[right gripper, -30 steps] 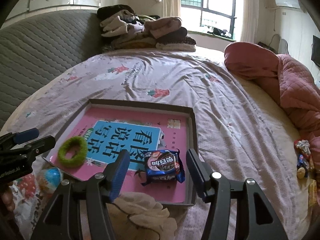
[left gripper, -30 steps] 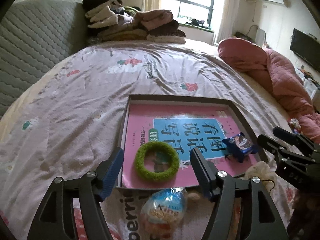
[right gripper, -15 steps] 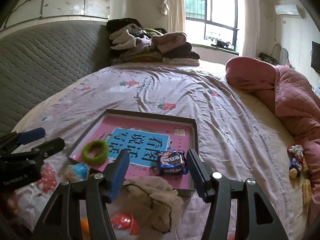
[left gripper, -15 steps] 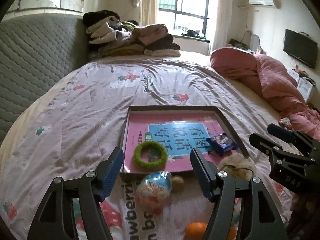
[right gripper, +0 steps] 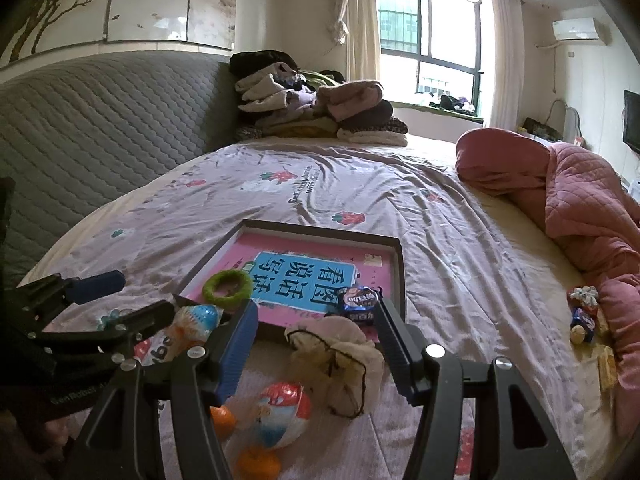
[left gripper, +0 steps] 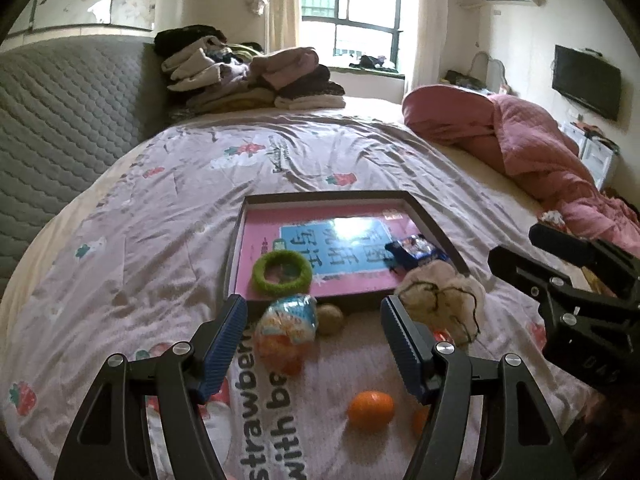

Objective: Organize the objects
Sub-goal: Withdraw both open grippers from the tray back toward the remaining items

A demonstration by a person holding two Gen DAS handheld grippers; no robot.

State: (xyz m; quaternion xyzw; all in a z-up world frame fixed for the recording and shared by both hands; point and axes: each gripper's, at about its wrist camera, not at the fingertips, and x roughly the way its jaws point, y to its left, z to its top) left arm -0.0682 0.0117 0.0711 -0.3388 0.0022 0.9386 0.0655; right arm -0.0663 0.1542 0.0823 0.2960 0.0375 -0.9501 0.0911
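A dark-framed tray [left gripper: 344,197] [right gripper: 400,264] lies on the bed with a pink book, a green fuzzy ring [left gripper: 282,273] [right gripper: 227,285] and a blue snack packet [left gripper: 416,249] [right gripper: 357,300] in it. In front of it lie a toy egg [left gripper: 286,322], a second egg [right gripper: 280,410], a beige pouch [left gripper: 442,300] [right gripper: 340,356], a brown nut [left gripper: 330,319] and oranges [left gripper: 370,409] [right gripper: 258,462]. My left gripper [left gripper: 314,342] is open and empty above the near egg. My right gripper [right gripper: 316,346] is open and empty above the pouch.
A pile of folded clothes [left gripper: 248,76] sits at the bed's far end by the grey headboard [right gripper: 100,120]. A pink quilt [left gripper: 520,152] lies along the right side. Small wrapped items [right gripper: 582,312] lie near the quilt.
Both grippers have pulled back and up from the tray, both still open. Both views now take in the eggs, pouch and oranges in front of the tray.
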